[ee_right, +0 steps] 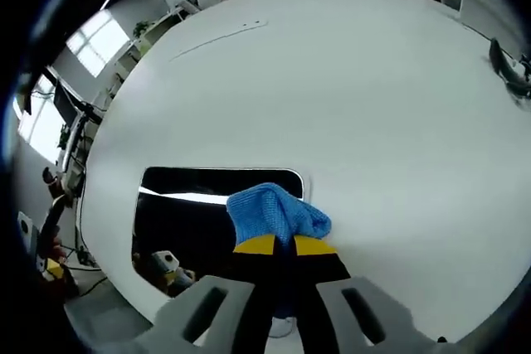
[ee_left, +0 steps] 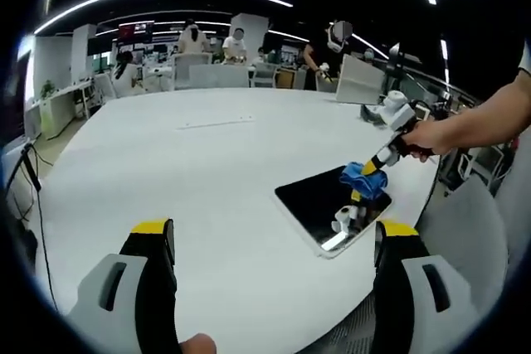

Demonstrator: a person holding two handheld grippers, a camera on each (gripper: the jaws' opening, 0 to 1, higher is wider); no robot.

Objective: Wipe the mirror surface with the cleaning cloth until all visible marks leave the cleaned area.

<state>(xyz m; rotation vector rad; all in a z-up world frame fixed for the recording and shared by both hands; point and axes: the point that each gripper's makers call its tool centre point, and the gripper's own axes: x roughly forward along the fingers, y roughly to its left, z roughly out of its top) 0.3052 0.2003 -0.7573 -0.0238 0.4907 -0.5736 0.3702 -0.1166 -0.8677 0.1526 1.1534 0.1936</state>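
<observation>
The right gripper [ee_right: 284, 246] is clenched on a blue cleaning cloth [ee_right: 275, 214], pressing it onto the mirror [ee_right: 187, 213] near its edge. The mirror lies flat on a white table [ee_right: 348, 97]. The left gripper [ee_left: 270, 242] hovers released above the table, apart from the mirror.

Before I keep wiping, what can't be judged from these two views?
- Marks on the mirror: both views show only dark reflections.
- Mirror surface beneath the blue cloth, right gripper view: the cloth and right gripper hide it.
- Mirror's near edge, left gripper view: partly behind the left gripper's jaw.
</observation>
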